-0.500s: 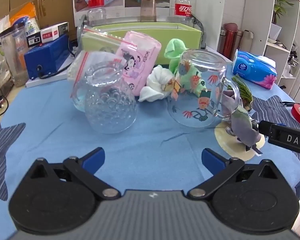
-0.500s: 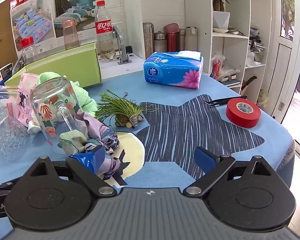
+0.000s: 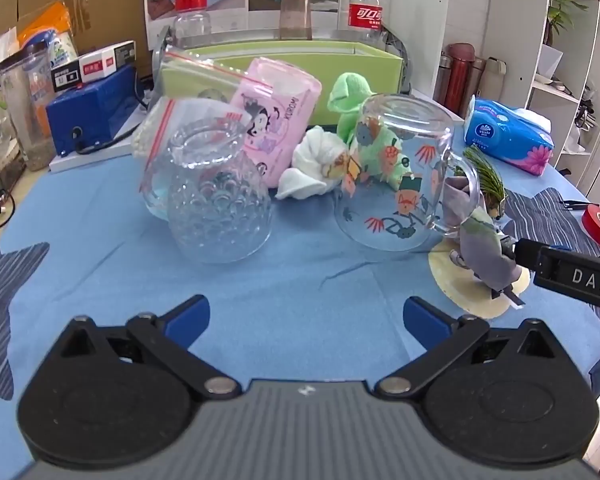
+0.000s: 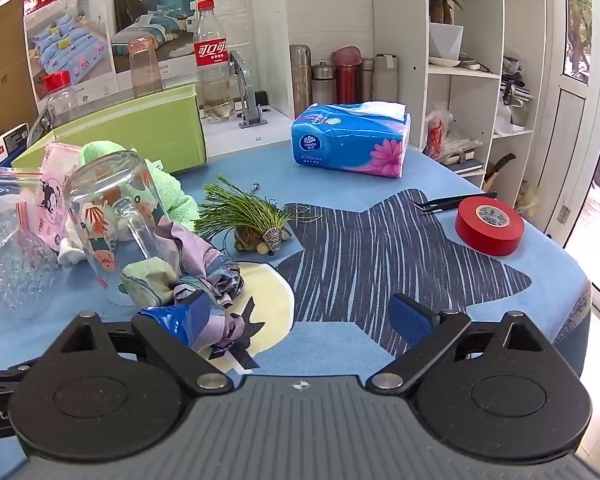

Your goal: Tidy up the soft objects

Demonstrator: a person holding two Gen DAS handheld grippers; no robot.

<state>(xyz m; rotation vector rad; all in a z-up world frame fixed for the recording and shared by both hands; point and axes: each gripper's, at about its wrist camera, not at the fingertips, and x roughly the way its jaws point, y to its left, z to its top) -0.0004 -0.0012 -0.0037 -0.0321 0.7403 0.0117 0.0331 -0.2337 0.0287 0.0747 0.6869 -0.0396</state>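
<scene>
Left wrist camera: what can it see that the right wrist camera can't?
Only the left wrist view shows the blue metal box with the red-and-white cartons on top, and the tall clear plastic tumbler at the far left. Only the right wrist view shows the black tweezers, and the white shelves by the glass door. Both show the printed clear glass mug, the dimpled clear glass jar, the crumpled purple cloth, the blue tissue pack and the red tape roll. Both grippers are open.
</scene>
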